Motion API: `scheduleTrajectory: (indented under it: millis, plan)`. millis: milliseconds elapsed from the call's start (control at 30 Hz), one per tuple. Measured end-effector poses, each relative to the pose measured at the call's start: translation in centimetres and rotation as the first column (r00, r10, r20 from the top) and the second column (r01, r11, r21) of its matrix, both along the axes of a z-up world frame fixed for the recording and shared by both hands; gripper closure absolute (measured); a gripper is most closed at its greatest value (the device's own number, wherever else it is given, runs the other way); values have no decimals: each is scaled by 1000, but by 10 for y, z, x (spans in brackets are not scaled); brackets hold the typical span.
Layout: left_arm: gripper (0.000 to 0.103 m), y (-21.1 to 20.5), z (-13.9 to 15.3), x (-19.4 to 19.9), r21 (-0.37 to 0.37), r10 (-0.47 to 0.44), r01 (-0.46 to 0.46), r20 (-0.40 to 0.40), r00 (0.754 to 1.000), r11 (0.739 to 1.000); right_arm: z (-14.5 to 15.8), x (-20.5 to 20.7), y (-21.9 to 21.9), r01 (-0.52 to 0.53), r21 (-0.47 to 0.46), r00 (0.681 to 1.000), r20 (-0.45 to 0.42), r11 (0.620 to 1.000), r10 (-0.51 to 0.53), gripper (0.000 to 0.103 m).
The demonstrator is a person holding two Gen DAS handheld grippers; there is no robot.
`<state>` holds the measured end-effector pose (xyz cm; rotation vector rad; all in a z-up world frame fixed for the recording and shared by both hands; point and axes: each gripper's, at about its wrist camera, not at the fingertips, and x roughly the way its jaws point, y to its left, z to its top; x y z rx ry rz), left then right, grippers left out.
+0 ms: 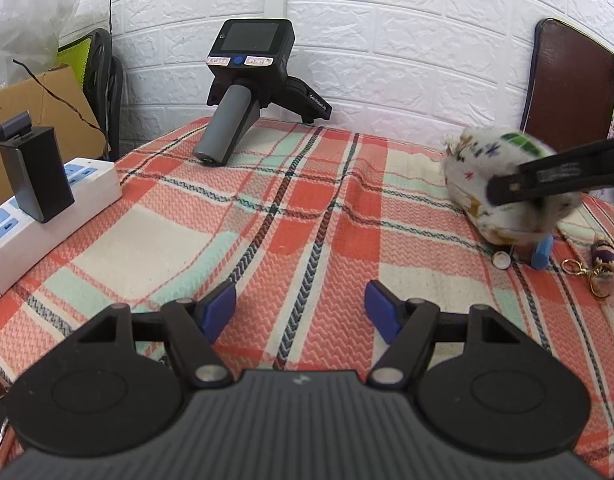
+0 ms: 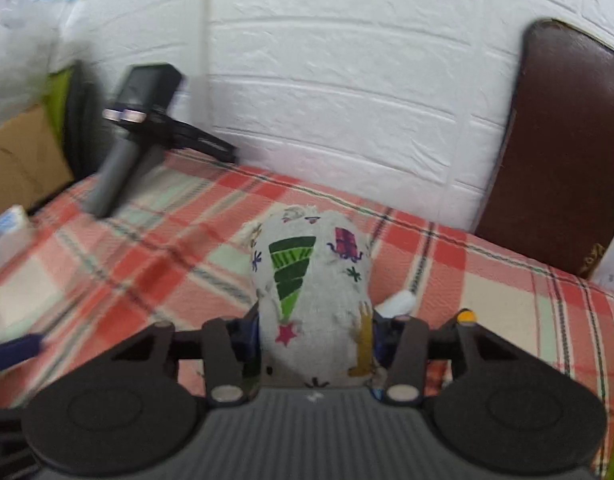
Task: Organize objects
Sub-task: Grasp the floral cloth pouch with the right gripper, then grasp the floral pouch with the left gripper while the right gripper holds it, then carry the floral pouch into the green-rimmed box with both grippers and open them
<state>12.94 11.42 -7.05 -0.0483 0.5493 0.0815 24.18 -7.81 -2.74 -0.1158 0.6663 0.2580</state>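
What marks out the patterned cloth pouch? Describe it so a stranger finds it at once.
Start at the red plaid tablecloth and go to its right side, in front of the brown chair back. There the right gripper holds the cloth pouch between its fingers. It is the only soft, rounded thing: off-white fabric printed with a green striped cone, a pink star and small doodles.

pouch (image 2: 313, 292): white, green cone, pink star | cloth (image 1: 291, 216): red-cream-mint plaid | wall (image 1: 407, 40): white
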Motion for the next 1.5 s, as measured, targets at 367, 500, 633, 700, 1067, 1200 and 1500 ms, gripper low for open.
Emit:
scheduleTrajectory:
  millis: [367,500,633,700,1067,1200,1500]
  plan:
    - [26,-2,-1,0,17,6,-6,-5,1000,1000,-3,-168,-83,71,229,992,-115,971,-45,59]
    - [22,-6,-1,0,55,20,-19,-11,1000,998,-24,-197,-117,213,288,972,-164,934,-171,43]
    - [21,-5,13,-7,36,50,-47,-85,995,998,-20,-209,-124,193,276,979,-125,942,-163,18]
    - [21,-5,24,-29,-111,-2,-10,-104,995,994,-15,-221,-123,122,263,992,-65,957,-108,8]
    - [6,-115,37,-76,-346,-466,394,-154,871,852,-25,-239,-132,11,197,1000,15,980,-14,6]
    - [5,-137,21,-68,-338,-499,413,-224,837,846,-32,-232,-134,-33,196,999,-3,980,34,5]
    - [40,-154,13,-71,-386,-573,473,-206,793,792,-48,-220,-115,-96,183,995,5,978,97,29]
